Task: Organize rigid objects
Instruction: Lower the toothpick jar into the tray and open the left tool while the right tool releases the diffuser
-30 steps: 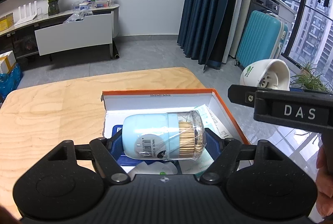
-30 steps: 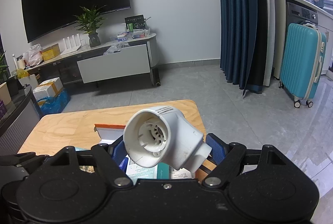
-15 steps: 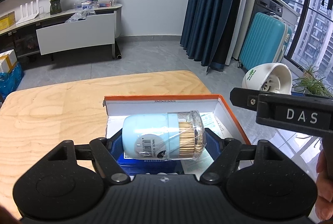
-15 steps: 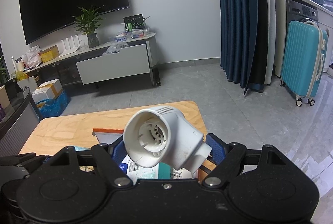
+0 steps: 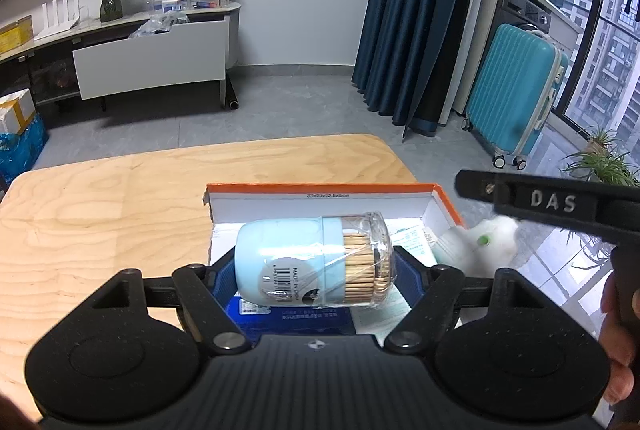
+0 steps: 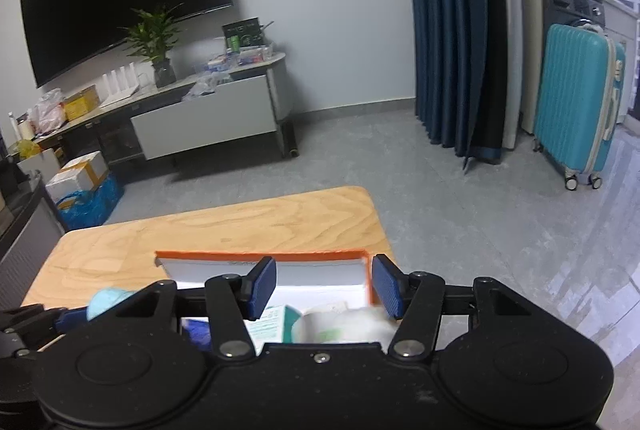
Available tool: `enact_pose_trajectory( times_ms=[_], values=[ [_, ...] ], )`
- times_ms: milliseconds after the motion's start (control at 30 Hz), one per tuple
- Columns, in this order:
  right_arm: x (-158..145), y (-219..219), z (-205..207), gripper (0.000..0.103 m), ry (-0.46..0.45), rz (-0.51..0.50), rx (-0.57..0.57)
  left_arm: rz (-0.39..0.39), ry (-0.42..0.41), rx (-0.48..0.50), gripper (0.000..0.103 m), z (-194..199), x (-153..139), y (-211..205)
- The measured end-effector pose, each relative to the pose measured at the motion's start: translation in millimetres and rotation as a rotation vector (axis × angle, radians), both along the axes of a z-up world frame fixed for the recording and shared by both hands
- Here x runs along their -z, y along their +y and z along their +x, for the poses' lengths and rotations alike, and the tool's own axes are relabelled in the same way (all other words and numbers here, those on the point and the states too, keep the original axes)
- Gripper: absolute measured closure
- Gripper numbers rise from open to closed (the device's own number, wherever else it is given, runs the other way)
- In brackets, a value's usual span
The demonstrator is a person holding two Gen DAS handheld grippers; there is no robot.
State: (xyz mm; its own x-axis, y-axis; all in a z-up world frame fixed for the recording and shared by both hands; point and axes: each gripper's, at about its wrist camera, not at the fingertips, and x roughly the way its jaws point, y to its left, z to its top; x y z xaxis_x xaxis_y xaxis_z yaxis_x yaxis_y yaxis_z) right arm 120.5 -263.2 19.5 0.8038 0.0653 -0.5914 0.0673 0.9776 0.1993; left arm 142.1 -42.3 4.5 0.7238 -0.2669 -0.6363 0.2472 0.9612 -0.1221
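My left gripper [image 5: 316, 266] is shut on a light blue toothpick jar [image 5: 314, 264] with a clear end, held sideways over the orange-edged white box [image 5: 320, 196]. My right gripper [image 6: 324, 286] is open and empty above the same box [image 6: 260, 258]. The white plastic fitting [image 6: 352, 324] lies blurred below it in the box's right part; it also shows in the left wrist view [image 5: 476, 244] at the box's right wall. The jar's blue end [image 6: 108, 300] shows at the left of the right wrist view.
The box holds a blue packet [image 5: 296, 318] and printed leaflets [image 5: 408, 240]. It sits at the right of a wooden table [image 5: 100, 214]. Beyond are a grey floor, a teal suitcase [image 5: 516, 90], a TV cabinet [image 6: 208, 118] and curtains.
My right gripper has opened and let the white fitting go; the fitting has dropped into the box's right side. My left gripper still holds the jar over the box.
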Motion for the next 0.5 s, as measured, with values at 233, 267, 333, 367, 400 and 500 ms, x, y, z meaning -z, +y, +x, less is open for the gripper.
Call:
enact_pose_trajectory(
  times_ms=[233, 267, 333, 367, 400, 500],
  values=[
    [-13, -14, -26, 0.034, -0.066, 0.017, 0.040, -0.004, 0.011, 0.002, 0.025, 5, 2, -1],
    [-14, -15, -29, 0.033, -0.072, 0.020, 0.042, -0.006, 0.013, 0.005, 0.025, 6, 2, -2],
    [-17, -16, -39, 0.033, -0.086, 0.020, 0.046, -0.010, 0.013, 0.008, 0.025, 9, 2, -4],
    [-18, -16, -43, 0.033, -0.093, 0.022, 0.047, -0.010, 0.013, 0.008, 0.025, 11, 2, -5],
    [-19, -16, -47, 0.032, -0.098, 0.026, 0.049, -0.011, 0.013, 0.008, 0.025, 13, 1, -7],
    [-21, -15, -54, 0.031, -0.107, 0.039, 0.048, -0.012, 0.019, 0.013, 0.025, 21, 1, -11]
  ],
)
